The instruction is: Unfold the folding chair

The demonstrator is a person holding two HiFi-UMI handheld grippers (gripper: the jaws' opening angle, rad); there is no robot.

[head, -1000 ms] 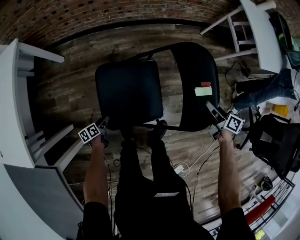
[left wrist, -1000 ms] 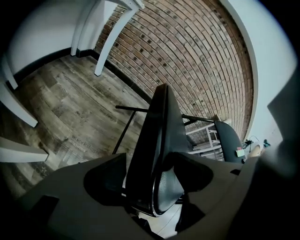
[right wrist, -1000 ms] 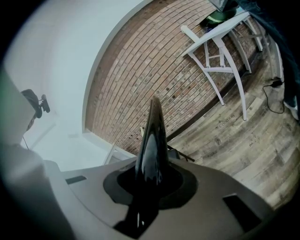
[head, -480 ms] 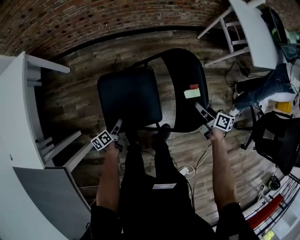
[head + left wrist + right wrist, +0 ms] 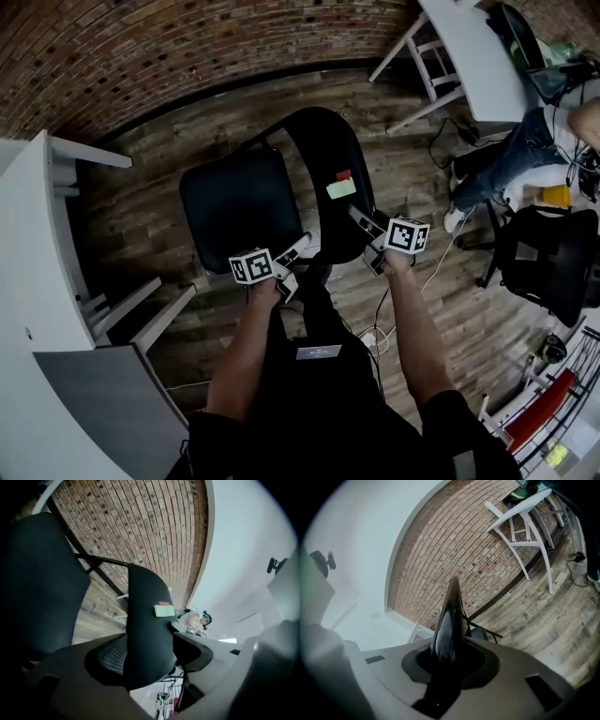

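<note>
Since the earlier frame the left gripper [image 5: 292, 258] has swung from the left corner of the seat [image 5: 234, 206] to its front edge near the backrest [image 5: 328, 155], jaws wide and holding nothing. The folding chair [image 5: 272, 187] stands on the wooden floor [image 5: 141, 197], seat down. The right gripper [image 5: 367, 239] straddles the backrest's edge, its narrow jaws having just been opening.
</note>
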